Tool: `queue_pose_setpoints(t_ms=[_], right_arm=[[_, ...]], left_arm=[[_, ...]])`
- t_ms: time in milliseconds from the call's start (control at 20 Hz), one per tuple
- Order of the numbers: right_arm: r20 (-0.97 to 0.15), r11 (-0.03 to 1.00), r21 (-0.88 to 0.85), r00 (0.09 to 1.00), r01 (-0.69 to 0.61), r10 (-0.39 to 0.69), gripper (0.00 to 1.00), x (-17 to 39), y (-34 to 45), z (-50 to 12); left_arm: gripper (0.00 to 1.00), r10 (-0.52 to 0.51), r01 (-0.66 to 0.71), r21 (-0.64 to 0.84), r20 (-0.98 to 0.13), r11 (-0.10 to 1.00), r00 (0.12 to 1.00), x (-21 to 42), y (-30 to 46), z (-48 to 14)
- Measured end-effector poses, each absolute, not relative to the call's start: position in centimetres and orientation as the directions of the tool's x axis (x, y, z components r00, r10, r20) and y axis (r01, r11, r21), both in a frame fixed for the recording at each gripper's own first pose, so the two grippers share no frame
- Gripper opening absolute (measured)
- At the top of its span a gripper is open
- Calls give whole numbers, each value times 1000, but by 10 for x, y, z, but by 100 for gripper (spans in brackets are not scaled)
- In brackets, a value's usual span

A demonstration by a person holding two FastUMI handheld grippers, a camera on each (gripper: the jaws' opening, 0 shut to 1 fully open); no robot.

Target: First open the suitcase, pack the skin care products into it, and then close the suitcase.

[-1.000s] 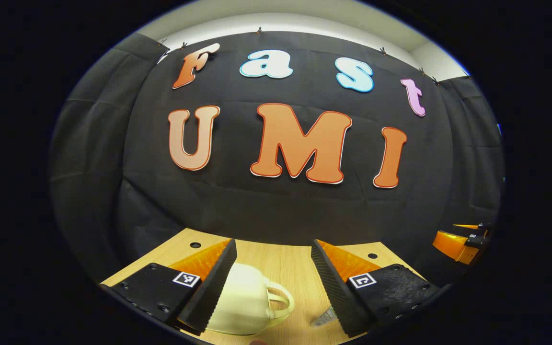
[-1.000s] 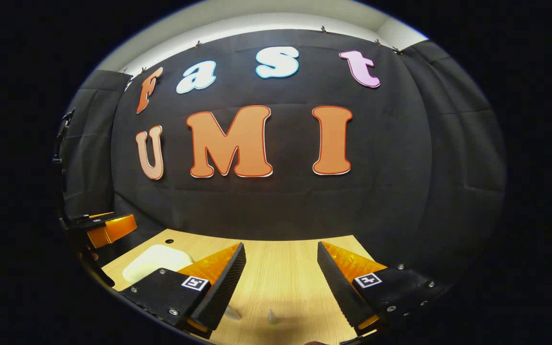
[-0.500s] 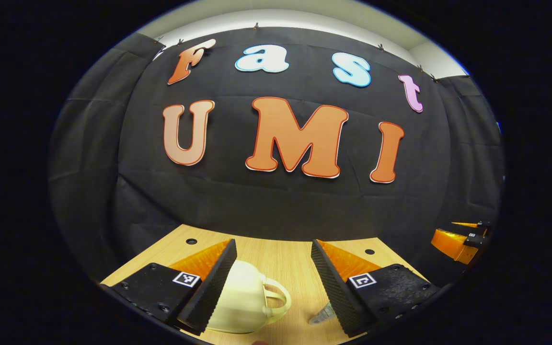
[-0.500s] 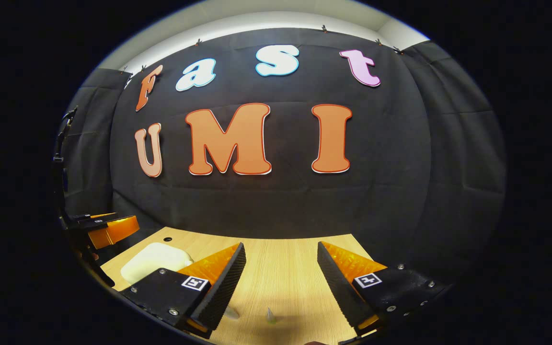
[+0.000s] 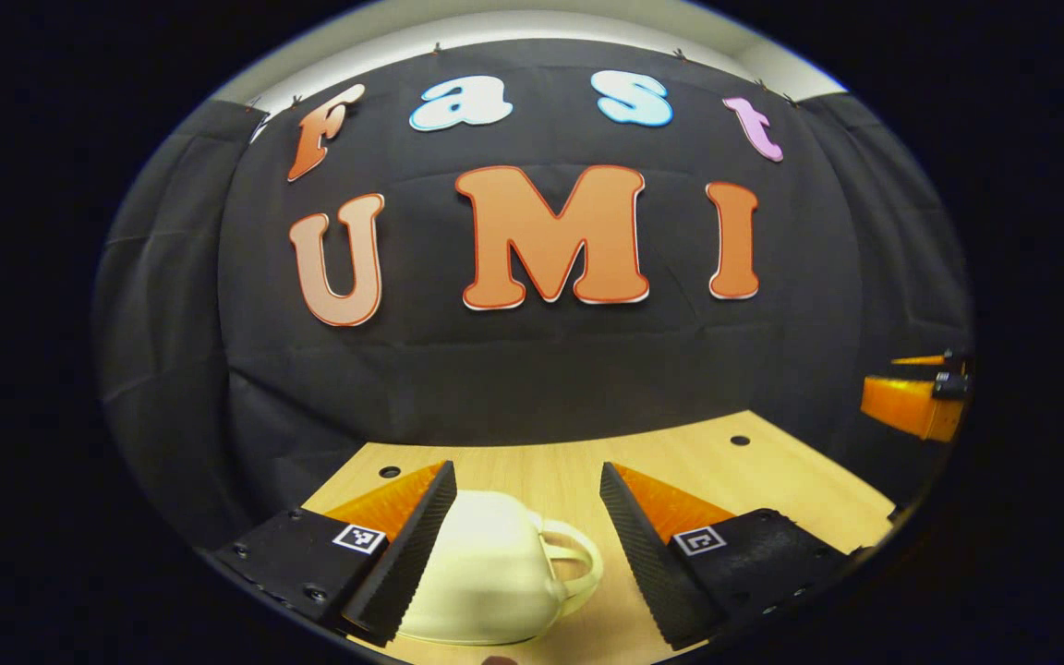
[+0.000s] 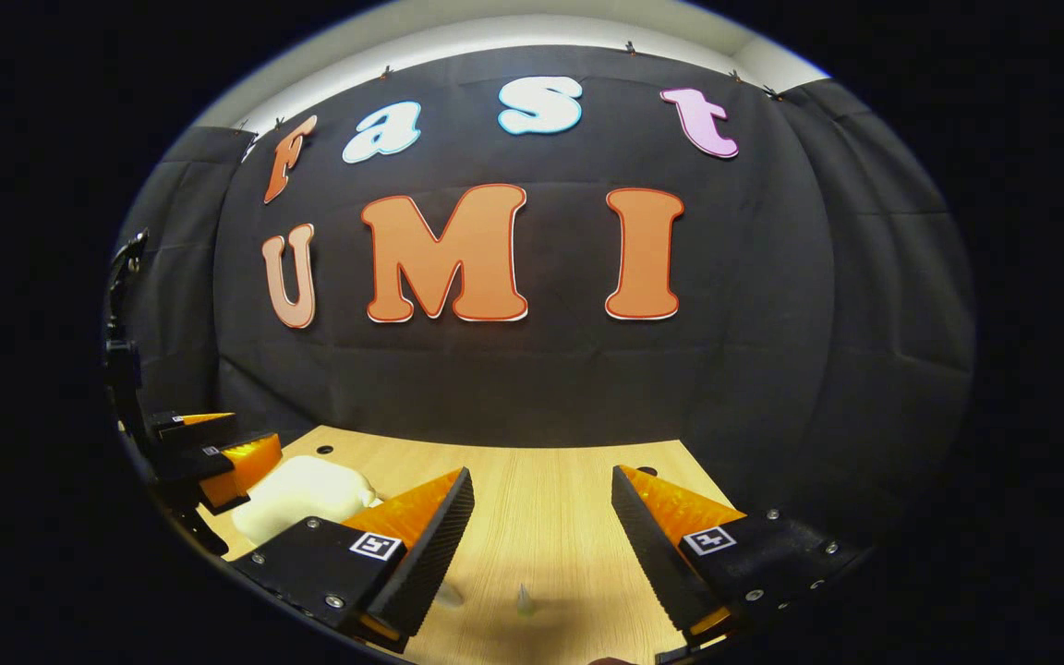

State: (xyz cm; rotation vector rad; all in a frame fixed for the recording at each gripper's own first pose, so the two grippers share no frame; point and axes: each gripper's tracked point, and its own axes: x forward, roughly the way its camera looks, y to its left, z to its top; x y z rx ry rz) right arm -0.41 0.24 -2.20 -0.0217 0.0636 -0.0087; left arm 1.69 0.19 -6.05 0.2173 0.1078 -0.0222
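Suitcase is sitting shut on the table, handle facing right, between the left gripper fingers; jaws are standing wide, touching nothing as far as I can tell. Opening looks not yet begun, packing and closing pending. Right gripper is hanging wide over bare table, a small product just ahead between its fingers. Table edge is lying near the wall behind; open room between the grippers.

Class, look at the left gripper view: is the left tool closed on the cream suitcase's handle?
No: the left tool stands open, with the suitcase and its handle between the fingers.
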Motion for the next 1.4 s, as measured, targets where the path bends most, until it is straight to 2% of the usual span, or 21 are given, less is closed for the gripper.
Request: queue_pose_setpoints(t_ms=[450,650,800,1050,1250,1400], right_arm=[[-125,997,-32,989,74,-77,95,-13,-25,-41],[-158,995,-33,983,95,-99,95,-16,-34,-52],[-177,993,-34,977,112,-116,95,-18,-41,-58],[-203,989,-29,968,142,-145,95,-21,-56,-67],[-236,986,-22,958,164,-165,95,-21,-66,-78],[-249,983,-15,952,182,-180,95,-19,-72,-81]], left_arm=[[99,-39,125,463,-192,878,981,21,-2,-128],[98,-86,218,598,-242,771,967,24,-15,-161],[98,-126,326,669,-330,668,936,26,-27,-199],[98,-84,425,758,-446,495,891,39,-21,-249],[99,-19,462,775,-504,432,864,56,-14,-271],[99,15,462,800,-505,384,863,68,-17,-271]])
